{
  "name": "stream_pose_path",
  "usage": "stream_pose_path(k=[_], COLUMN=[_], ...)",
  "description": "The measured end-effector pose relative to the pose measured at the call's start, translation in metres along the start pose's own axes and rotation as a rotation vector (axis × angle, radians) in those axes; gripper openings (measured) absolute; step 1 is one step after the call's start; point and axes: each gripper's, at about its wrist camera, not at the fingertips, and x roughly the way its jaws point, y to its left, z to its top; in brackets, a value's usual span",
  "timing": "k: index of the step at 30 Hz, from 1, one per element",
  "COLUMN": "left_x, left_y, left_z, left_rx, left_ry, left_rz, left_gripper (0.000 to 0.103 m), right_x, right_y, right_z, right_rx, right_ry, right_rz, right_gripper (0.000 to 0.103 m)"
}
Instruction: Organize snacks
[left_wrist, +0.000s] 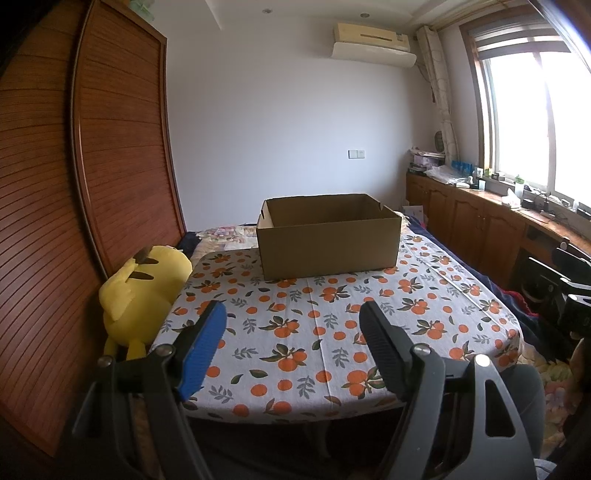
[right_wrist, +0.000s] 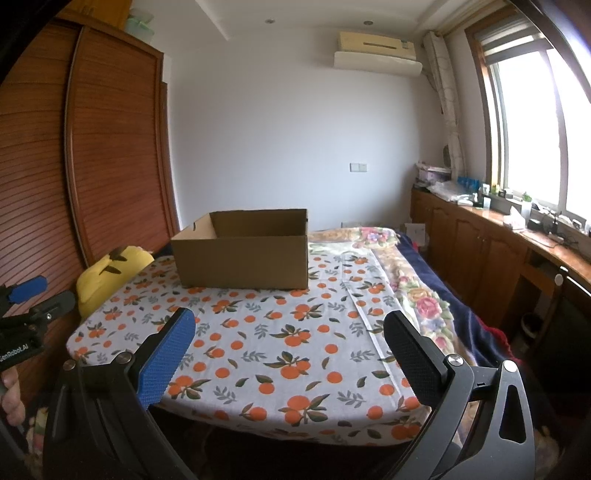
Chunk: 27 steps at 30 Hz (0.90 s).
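Your left gripper (left_wrist: 291, 325): jaws spread, nothing between. Right gripper (right_wrist: 290, 332): same. Both hover at near table edge. Cardboard box (left_wrist: 328, 243) at 12 o'clock on orange-print tablecloth (left_wrist: 332, 350), open top. No snacks in view. Likely start step; next, you must locate snacks first.

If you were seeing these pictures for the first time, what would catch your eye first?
An open cardboard box sits at the far end of the orange-print tablecloth. A yellow plush toy leans beside the table's left edge, against the wooden wardrobe. Both grippers, left and right, hover open in front.
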Motion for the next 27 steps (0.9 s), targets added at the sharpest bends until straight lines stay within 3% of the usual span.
stream_pose_path(k=[27], left_x=[-0.0033], left_y=[0.0073], left_z=[0.0067], left_rx=[0.003], left_ry=[-0.017], left_rz=[0.007], left_gripper=[0.075], right_x=[-0.0033], right_y=[0.0002], right_z=[0.0048], right_rx=[-0.003], right_ry=[-0.009], right_rz=[-0.004], right_gripper=[0.103])
